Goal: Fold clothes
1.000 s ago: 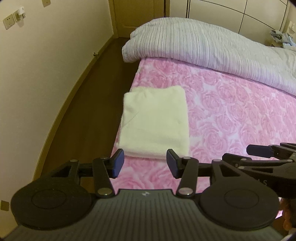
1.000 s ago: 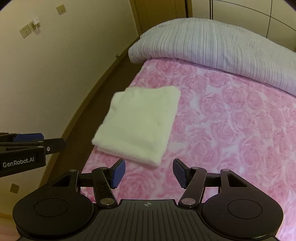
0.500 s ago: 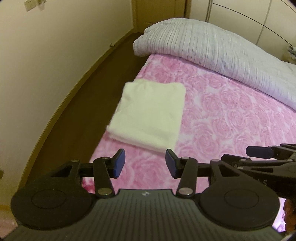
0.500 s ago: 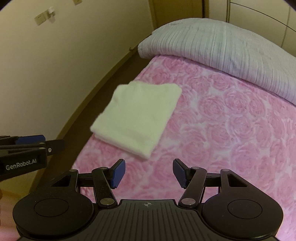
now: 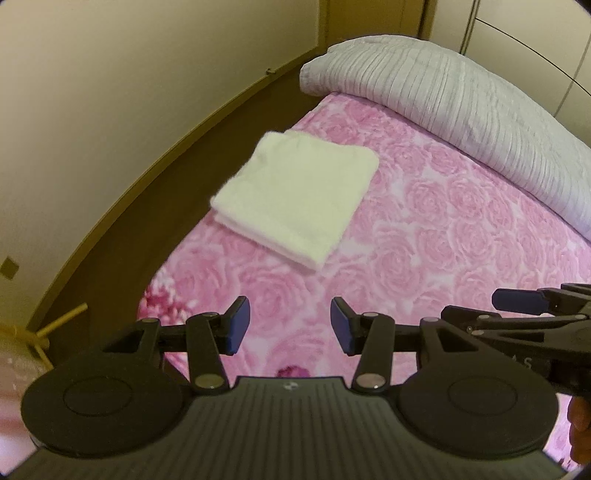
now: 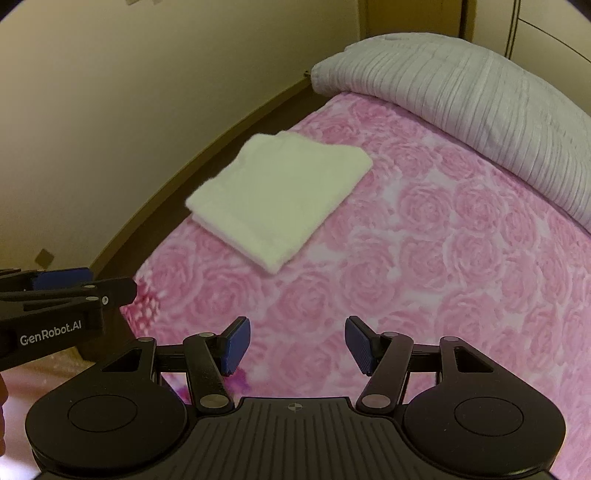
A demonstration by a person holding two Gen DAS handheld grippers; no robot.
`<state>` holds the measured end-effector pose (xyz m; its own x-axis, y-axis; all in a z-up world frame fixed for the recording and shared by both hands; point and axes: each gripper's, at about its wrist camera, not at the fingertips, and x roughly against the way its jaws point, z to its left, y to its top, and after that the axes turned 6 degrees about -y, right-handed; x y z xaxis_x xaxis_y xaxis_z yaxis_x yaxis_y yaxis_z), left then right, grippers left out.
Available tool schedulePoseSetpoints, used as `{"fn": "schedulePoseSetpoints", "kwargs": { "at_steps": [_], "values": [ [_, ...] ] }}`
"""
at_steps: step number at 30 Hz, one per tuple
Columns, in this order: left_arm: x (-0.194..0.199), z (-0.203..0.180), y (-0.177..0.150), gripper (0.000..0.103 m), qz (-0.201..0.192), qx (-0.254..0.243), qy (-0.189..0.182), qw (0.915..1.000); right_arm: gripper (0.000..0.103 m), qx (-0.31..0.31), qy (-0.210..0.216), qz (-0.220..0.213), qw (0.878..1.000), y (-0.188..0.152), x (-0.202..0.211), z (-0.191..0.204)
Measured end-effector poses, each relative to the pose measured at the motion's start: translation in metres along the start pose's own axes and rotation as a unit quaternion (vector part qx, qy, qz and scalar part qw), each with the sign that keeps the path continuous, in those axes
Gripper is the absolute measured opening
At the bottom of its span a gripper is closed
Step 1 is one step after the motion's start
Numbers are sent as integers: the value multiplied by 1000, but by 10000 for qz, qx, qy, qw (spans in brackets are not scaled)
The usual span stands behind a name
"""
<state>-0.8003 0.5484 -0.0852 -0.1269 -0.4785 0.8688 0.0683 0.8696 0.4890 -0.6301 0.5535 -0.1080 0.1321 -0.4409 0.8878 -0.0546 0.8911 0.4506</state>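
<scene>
Against the cream wall [image 5: 122, 92] stands a bed [image 5: 424, 229], its sheet printed all over with pink roses, and a narrow strip of dark wood floor [image 5: 192, 177] runs between the two, edged by a brown skirting board. Across the far end of the mattress lies a bulky grey ribbed duvet [image 5: 461, 107], rolled back so the rose sheet is bare below it. Pale cupboard doors [image 5: 517, 29] close off the room behind the duvet. Down in the near left corner a light wooden stick [image 5: 62, 321] pokes into sight, what it belongs to I cannot tell.

On the sheet, close to the bed's wall-side edge and well short of the duvet, sits the white garment [image 5: 295, 195]. It is folded into a neat, flat rectangle of several layers, fluffy in texture, with its near corner pointing toward the grippers and its layered edges showing along the near side.

The left gripper [image 5: 290, 326] hangs over the near part of the sheet with its blue pads apart and nothing between them. The right gripper [image 6: 297, 345], just beside it, is likewise parted and empty, well apart from the garment.
</scene>
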Motion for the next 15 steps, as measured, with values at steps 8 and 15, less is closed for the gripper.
{"fn": "schedulePoseSetpoints", "kwargs": {
  "at_steps": [8,15],
  "values": [
    [8,-31,-29,44,47,330,88,9994,61,202,116,84,9997,-18,9,-29],
    [11,-50,-31,44,-32,399,142,9991,61,232,144,60,9996,-18,14,-49]
  ]
}}
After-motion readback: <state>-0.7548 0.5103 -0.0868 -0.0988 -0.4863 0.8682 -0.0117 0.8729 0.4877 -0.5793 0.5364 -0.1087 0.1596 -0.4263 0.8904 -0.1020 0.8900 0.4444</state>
